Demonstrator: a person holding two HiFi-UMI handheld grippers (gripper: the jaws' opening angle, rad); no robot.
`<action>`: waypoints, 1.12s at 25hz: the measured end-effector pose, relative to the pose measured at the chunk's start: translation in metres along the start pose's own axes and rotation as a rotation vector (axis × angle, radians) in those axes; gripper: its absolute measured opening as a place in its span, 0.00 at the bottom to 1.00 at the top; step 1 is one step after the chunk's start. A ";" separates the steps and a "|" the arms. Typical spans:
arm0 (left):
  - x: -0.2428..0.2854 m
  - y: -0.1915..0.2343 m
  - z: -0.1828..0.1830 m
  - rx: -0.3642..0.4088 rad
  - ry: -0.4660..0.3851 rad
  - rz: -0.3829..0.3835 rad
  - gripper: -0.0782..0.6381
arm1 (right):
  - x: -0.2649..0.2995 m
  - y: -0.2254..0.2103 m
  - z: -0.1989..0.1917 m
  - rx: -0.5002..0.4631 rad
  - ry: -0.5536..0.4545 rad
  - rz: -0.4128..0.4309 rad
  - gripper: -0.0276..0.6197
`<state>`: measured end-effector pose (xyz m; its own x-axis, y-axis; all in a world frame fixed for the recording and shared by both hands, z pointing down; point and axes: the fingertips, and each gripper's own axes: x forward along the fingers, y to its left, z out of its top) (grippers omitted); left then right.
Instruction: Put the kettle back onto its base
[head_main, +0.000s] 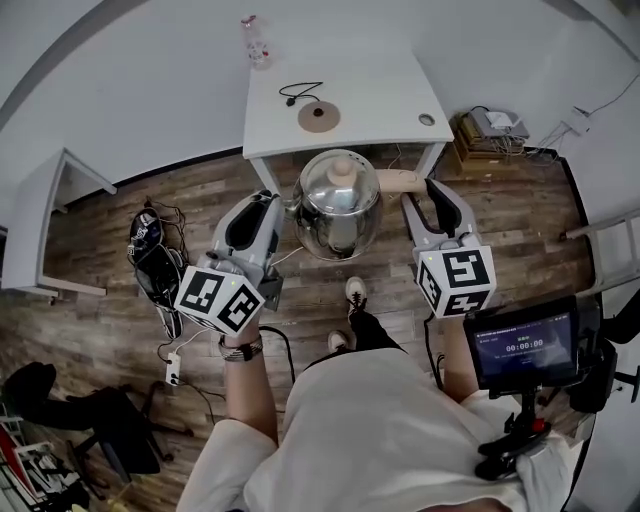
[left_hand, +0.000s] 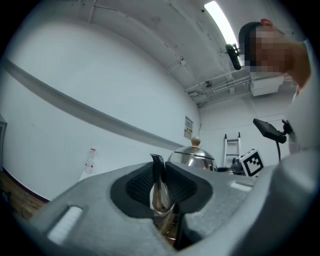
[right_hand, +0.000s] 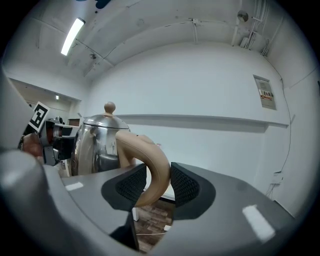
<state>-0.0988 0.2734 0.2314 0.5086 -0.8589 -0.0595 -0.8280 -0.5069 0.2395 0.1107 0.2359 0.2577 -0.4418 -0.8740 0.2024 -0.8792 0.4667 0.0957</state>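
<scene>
The kettle (head_main: 338, 205) is suspended in the air between the two hand-held grippers, above the wooden floor (head_main: 120, 200) and just in front of the near edge of the white table (head_main: 385, 95). The left gripper (head_main: 283, 206) sits on the kettle's left side, with its jaws closed narrowly on the thin metal spout (left_hand: 159, 192) — the spout stands upright between the two ribbed pads. The right gripper (head_main: 414, 203) sits on the kettle's right side, with its jaws set wider and closed on the curved tan handle (right_hand: 152, 175), a pad pressing on each side of it. The kettle is upright, with the lid and its knob on top. The round base (head_main: 319, 116) lies on the table, beyond the kettle and well apart from it — its cord (head_main: 298, 93) is looped just beside it. A clear bottle (head_main: 255, 41) stands at the table's far left corner.
</scene>
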 end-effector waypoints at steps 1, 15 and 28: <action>-0.007 -0.004 -0.001 -0.001 0.000 -0.003 0.21 | -0.007 0.004 -0.001 0.001 0.002 -0.003 0.27; -0.002 0.005 -0.005 0.001 -0.005 -0.007 0.21 | -0.001 0.004 -0.001 -0.007 0.005 -0.004 0.27; 0.133 0.073 0.005 0.002 0.009 0.019 0.21 | 0.130 -0.075 0.017 0.014 0.005 0.015 0.27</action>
<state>-0.0929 0.1217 0.2359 0.4953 -0.8675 -0.0459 -0.8380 -0.4910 0.2382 0.1160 0.0846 0.2601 -0.4540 -0.8663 0.2083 -0.8751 0.4775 0.0786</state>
